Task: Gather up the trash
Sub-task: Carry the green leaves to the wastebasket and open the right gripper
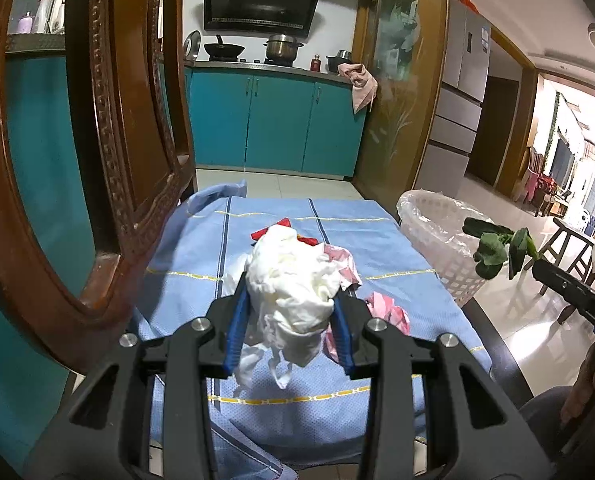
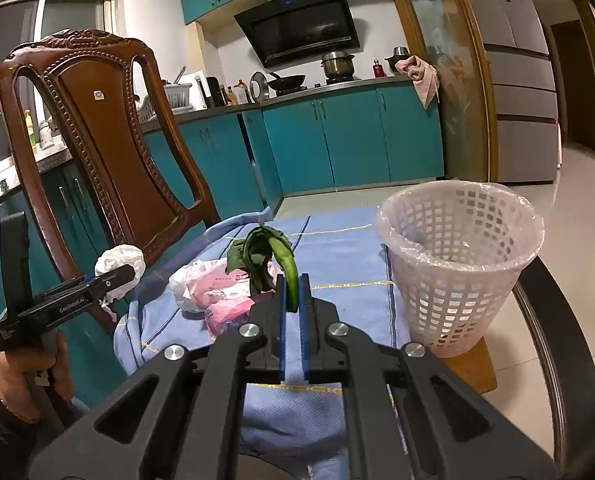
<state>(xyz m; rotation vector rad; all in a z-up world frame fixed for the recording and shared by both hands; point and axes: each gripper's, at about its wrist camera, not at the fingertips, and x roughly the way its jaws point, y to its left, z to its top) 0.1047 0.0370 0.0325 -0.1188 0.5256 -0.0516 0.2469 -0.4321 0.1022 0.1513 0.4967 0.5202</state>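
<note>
A: Status? Both hands loaded?

B: Yes. Left gripper (image 1: 291, 300) is part-way apart, blue pads clamped on a crumpled white tissue wad (image 1: 293, 280), held above the blue checked cloth (image 1: 377, 240). Right gripper (image 2: 293, 292) is nearly together, pinching the stem of a wilted green vegetable leaf (image 2: 263, 252).

A: Bin?

B: White lattice plastic wastebasket with a clear liner (image 2: 461, 256), standing at the right edge of the cloth, mouth unobstructed. The leaf sits left of it, not yet over the rim.

A: What's left on the table?

B: Pink and white plastic wrappers (image 2: 221, 292) on the cloth, plus a red scrap (image 1: 263, 233) behind the tissue.

A: How to do the drop?

B: My read: bring the leaf over the middle of the mouth before letting go. The leaf hangs floppy, so a release at the rim could drape it over the liner edge. Then the tissue the same way; its loose tail dangles below the pads and may snag.

A: Risk?

B: Basket looks light. A knock could tip it.
</note>
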